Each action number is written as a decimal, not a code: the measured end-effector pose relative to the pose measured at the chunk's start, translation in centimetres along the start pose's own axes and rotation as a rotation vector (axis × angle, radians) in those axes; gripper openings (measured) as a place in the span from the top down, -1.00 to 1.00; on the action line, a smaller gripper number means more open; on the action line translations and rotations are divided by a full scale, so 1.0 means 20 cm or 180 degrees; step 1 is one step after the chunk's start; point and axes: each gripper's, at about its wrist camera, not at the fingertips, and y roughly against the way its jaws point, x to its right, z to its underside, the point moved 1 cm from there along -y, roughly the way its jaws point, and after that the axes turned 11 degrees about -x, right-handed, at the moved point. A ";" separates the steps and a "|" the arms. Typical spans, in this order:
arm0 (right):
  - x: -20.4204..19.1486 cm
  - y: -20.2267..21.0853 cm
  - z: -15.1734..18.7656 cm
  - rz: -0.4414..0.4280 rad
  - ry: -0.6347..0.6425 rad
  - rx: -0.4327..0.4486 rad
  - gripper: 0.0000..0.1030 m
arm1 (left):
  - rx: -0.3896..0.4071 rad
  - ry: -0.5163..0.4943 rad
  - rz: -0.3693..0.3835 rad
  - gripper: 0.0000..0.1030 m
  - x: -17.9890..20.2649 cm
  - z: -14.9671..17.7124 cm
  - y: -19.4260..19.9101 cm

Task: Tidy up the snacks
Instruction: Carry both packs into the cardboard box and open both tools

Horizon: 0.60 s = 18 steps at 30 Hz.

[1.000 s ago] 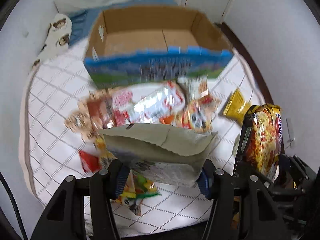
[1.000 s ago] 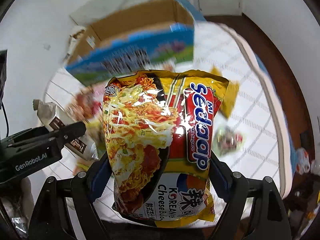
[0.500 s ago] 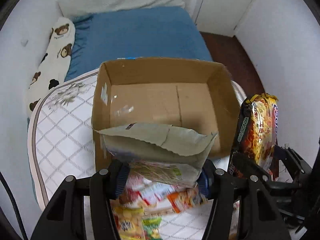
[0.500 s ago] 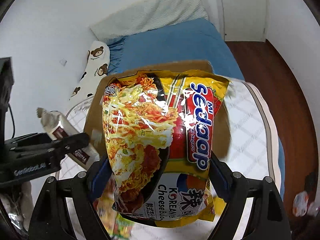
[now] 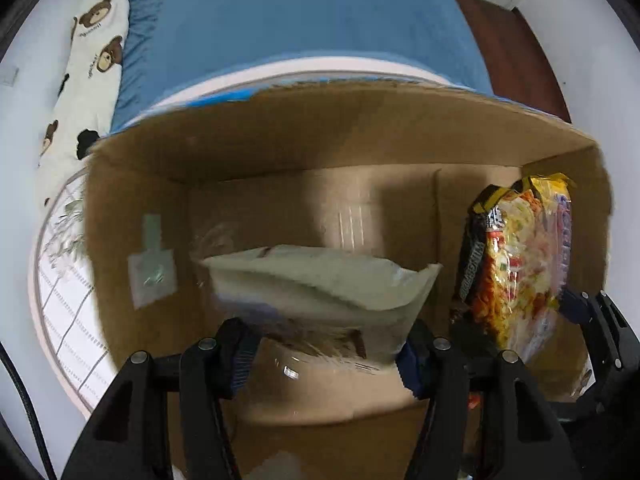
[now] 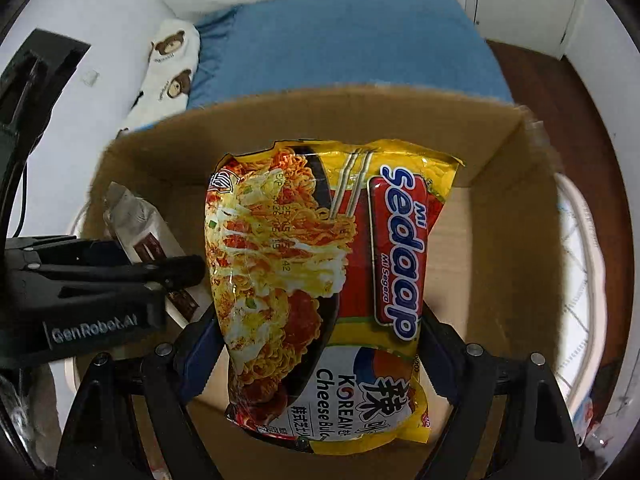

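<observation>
Noodle packet (image 6: pixel 320 280) | over cardboard box (image 6: pixel 500 240) | grey pouch (image 5: pixel 320 292) beside

Brown cardboard box (image 6: pixel 500 264); yellow-and-red noodle packet (image 6: pixel 320 280); pale grey pouch (image 5: pixel 320 280); blue sheet (image 5: pixel 312 20); white bear-print pillow (image 5: pixel 88 76).

Box (image 6: pixel 500 280) floor mostly hidden behind noodle pack (image 6: pixel 320 280) in right view; near wall cut by bottom edge. Pack's lower print blurred, partly unreadable. In left view, pale pouch (image 5: pixel 320 280) smeared by motion, label unreadable; its lower end hidden between the fingers (image 5: pixel 236 352). Clear patch on box's left wall: cannot tell what. Box's right rim blurred.
</observation>
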 end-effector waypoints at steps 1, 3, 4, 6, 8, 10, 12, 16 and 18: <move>0.01 -0.04 -0.03 0.0041 -0.0015 -0.0001 -0.74 | -0.0002 0.0023 0.0016 -0.19 0.00 -0.02 -0.01; 0.02 -0.08 -0.07 0.0076 -0.0015 -0.0005 -0.91 | -0.0012 0.0059 0.0121 -0.38 -0.02 -0.05 -0.05; 0.03 -0.10 -0.08 0.0077 -0.0032 -0.0018 -0.94 | -0.0013 0.0087 0.0156 -0.43 -0.03 -0.06 -0.06; 0.05 -0.12 -0.10 0.0035 -0.0048 -0.0063 -0.94 | 0.0025 0.0117 0.0195 -0.45 -0.03 -0.05 -0.06; 0.08 -0.12 -0.10 0.0049 -0.0032 -0.0050 -0.94 | 0.0079 0.0128 0.0155 -0.46 -0.02 -0.05 -0.03; 0.10 -0.11 -0.08 0.0096 -0.0034 -0.0037 -0.94 | 0.0167 0.0160 0.0119 -0.46 -0.03 -0.02 -0.01; 0.11 -0.10 -0.05 0.0100 -0.0062 -0.0025 -0.94 | 0.0275 0.0197 0.0115 -0.46 -0.04 0.03 0.00; 0.12 -0.03 0.03 0.0192 -0.0083 0.0078 -0.94 | 0.0545 0.0258 0.0145 -0.46 -0.05 0.17 0.07; 0.11 0.01 0.09 0.0259 -0.0089 0.0148 -0.94 | 0.0662 0.0272 0.0108 -0.46 -0.06 0.23 0.09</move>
